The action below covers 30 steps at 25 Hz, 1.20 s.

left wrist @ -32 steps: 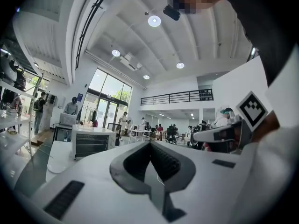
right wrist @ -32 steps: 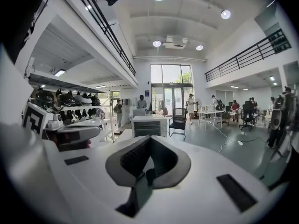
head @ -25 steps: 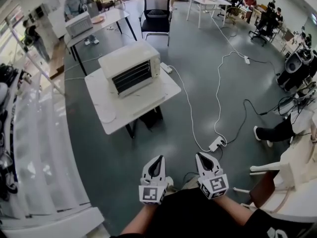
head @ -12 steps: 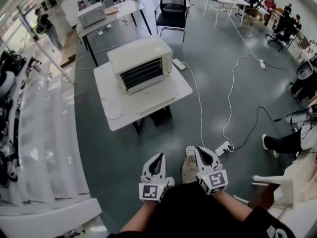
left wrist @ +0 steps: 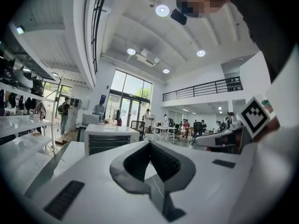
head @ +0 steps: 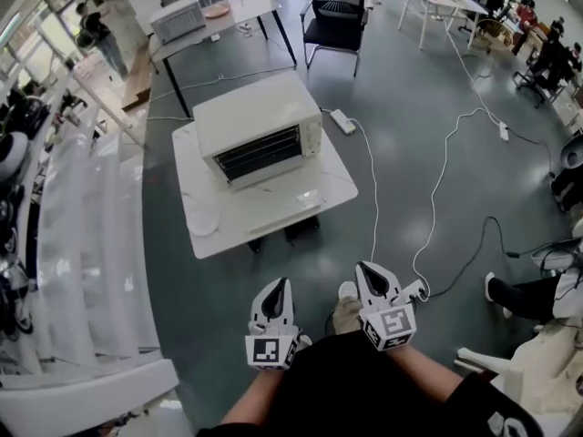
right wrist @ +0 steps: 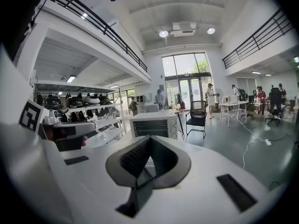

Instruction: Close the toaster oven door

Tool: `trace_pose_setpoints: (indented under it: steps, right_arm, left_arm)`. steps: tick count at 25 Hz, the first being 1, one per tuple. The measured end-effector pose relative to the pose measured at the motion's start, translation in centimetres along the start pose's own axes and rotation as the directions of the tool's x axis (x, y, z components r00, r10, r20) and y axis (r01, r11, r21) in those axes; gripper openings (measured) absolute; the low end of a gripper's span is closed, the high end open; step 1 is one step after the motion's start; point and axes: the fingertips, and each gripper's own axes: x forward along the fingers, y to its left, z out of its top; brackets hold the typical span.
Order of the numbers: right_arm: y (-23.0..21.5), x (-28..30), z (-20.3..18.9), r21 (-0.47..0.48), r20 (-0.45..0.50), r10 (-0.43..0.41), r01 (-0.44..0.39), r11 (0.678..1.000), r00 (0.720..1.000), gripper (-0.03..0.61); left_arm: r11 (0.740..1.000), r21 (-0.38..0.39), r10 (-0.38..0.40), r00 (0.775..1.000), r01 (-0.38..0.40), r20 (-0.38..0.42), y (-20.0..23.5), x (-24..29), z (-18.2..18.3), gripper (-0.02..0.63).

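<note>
Item one: cream-white boxy metal toaster oven (head: 258, 121), standing on a square white table (head: 193, 169), its glass door (head: 290, 209) folded down flat toward the person. Item two: white two-jaw left gripper (head: 276, 286), jaws pressed together, nothing between. Item three: white two-jaw right gripper (head: 370, 269), likewise closed and empty. Both are held over the grey floor (head: 219, 289), well apart from the table.

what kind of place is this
Probably an open lab or workshop hall: a toaster oven on a small table, loose cables across the floor, an office chair beyond.
</note>
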Motion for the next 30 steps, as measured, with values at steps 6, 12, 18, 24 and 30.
trace_pose_setpoints:
  steps: [6, 12, 18, 24, 30]
  right_arm:
    - [-5.6, 4.7, 1.3, -0.003, -0.019, 0.037, -0.037, 0.999, 0.999, 0.017]
    - [-9.9, 8.2, 0.6, 0.011, -0.057, 0.097, -0.096, 0.995, 0.994, 0.016]
    - [-13.0, 11.6, -0.4, 0.037, -0.102, 0.181, -0.178, 0.983, 0.978, 0.016]
    - [-13.9, 16.3, -1.0, 0.04, -0.103, 0.246, -0.243, 0.969, 0.964, 0.017]
    - [-12.9, 20.0, -2.5, -0.009, -0.116, 0.257, -0.26, 0.966, 0.959, 0.017]
  left_arm:
    - [0.999, -0.011, 0.053, 0.999, -0.053, 0.009, -0.1, 6.0, 0.6, 0.017]
    - [0.992, -0.011, 0.124, 0.992, -0.124, 0.0, -0.2, 10.5, 0.4, 0.017]
    - [0.983, 0.003, 0.186, 0.982, -0.186, -0.023, -0.7, 13.3, -0.4, 0.017]
    - [0.966, -0.023, 0.254, 0.966, -0.256, -0.055, 1.3, 13.5, -1.2, 0.017]
    - [0.966, -0.062, 0.247, 0.967, -0.25, -0.063, 3.8, 13.3, -1.9, 0.017]
